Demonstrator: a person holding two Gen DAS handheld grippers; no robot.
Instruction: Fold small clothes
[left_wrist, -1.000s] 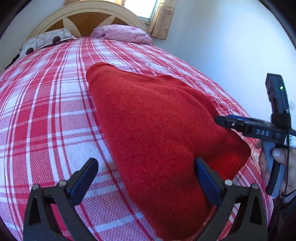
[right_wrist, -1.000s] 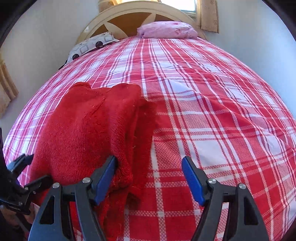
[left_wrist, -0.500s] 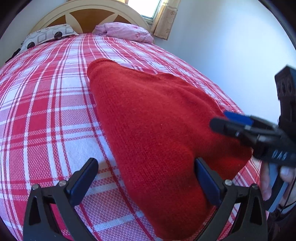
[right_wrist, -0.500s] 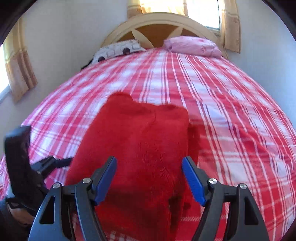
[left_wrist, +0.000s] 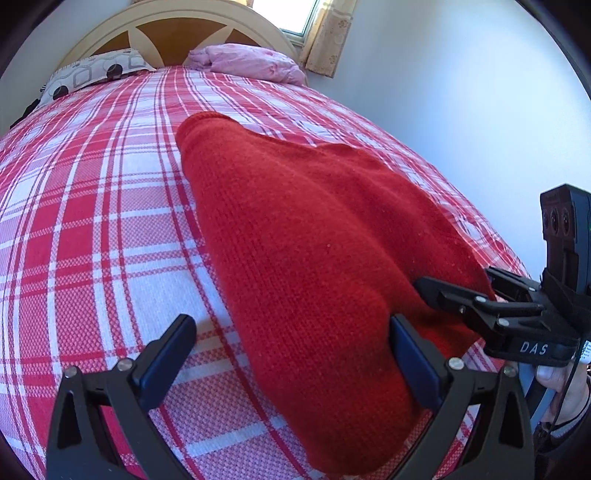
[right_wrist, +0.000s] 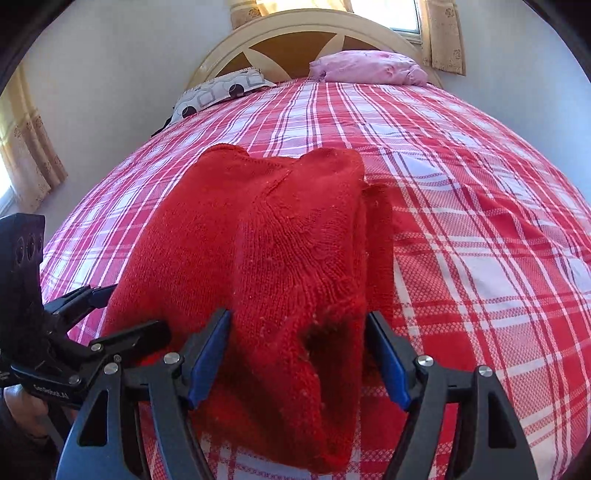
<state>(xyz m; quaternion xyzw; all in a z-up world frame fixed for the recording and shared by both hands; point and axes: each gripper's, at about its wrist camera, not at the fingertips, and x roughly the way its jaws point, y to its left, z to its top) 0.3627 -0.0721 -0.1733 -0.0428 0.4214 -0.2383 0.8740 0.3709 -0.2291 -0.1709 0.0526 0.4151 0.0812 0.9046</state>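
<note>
One red knit garment (right_wrist: 280, 236) lies on the bed (right_wrist: 480, 229), already doubled over, its long axis running away from both grippers toward the headboard (right_wrist: 295, 33). Its near end hangs just ahead of the right gripper (right_wrist: 299, 354), which stands wide: the blue pads flank the loose lower edge on both sides, and I cannot see them pressing on the cloth. A darker fold opening shows between them.

From the left gripper (left_wrist: 291, 365), the garment sits ahead and to the right. Its right pad lies against the knit's near edge while its left pad stands over bare plaid, so it too is wide and grips nothing. The right gripper appears in that view at the garment's far right corner, with a hand (left_wrist: 554, 380) on its handle.

By my reading, the right gripper is the nearer and better centred on the near hem, so the next fold, bringing that end up toward the headboard, would fall to it. A pink pillow (right_wrist: 365, 66) and a patterned pillow (right_wrist: 221, 92) lie well beyond.
</note>
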